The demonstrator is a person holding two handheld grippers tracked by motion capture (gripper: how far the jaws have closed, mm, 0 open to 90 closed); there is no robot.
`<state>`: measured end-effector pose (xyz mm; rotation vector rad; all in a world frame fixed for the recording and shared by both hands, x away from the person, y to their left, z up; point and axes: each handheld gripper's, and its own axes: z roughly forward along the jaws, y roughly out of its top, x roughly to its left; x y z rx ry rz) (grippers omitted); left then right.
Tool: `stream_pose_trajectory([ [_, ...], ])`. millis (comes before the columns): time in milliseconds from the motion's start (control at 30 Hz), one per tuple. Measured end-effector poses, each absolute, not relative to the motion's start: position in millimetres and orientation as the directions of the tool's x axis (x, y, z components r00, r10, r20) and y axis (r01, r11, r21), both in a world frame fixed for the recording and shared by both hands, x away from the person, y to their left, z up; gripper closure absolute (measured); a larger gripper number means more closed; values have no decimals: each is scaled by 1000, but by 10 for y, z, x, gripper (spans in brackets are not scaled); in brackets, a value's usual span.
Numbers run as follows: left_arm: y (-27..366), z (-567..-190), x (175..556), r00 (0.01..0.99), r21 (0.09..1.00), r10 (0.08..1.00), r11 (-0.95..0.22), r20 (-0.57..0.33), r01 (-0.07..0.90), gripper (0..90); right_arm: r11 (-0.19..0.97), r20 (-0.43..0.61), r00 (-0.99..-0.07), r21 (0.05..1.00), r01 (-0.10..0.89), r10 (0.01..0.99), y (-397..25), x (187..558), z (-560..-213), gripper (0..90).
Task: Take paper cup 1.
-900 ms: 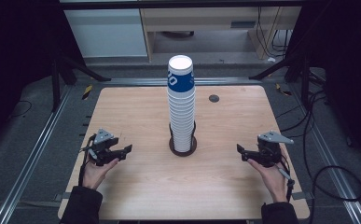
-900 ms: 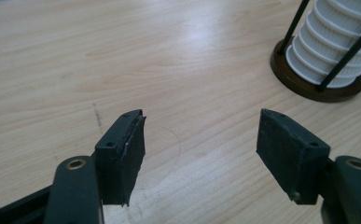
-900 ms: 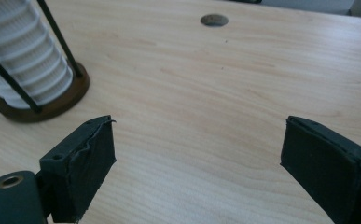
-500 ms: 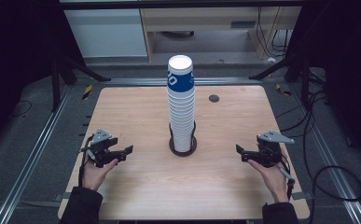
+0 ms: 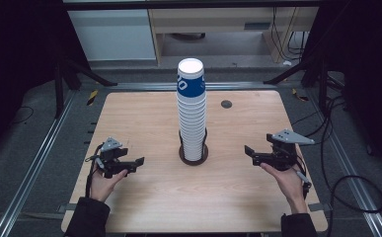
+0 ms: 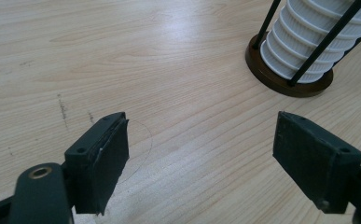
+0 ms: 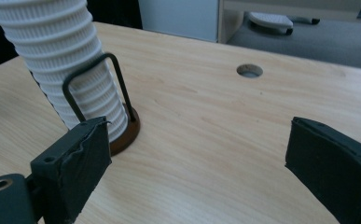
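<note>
A tall stack of white ribbed paper cups (image 5: pixel 191 116), the topmost one banded in blue, stands upright in a round dark brown holder (image 5: pixel 193 154) with thin black wire uprights, near the middle of the light wooden table (image 5: pixel 154 197). The left gripper (image 5: pixel 138 161) sits low over the tabletop to the left of the cup stack, well apart from it, held in the person's left hand (image 5: pixel 104 181). Its jaws are spread wide with bare wood between them, and in the left gripper view the holder's base sits beyond them. The right gripper (image 5: pixel 248 150) hangs to the right of the cup stack, also well apart, in the right hand (image 5: pixel 287 180). Its jaws likewise stand wide apart and grasp nothing. A small round hole (image 5: pixel 226 104) lies in the table behind and right of the stack.
</note>
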<state>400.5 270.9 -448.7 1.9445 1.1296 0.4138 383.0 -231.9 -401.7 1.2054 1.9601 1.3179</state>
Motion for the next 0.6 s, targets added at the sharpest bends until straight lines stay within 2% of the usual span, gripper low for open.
stream_pose_trajectory([
  [600, 2667, -4478, 4009, 567, 799, 814, -255, -126, 544, 180, 100, 53, -623, 973, 209, 780, -1810, 3909, -3223, 56],
])
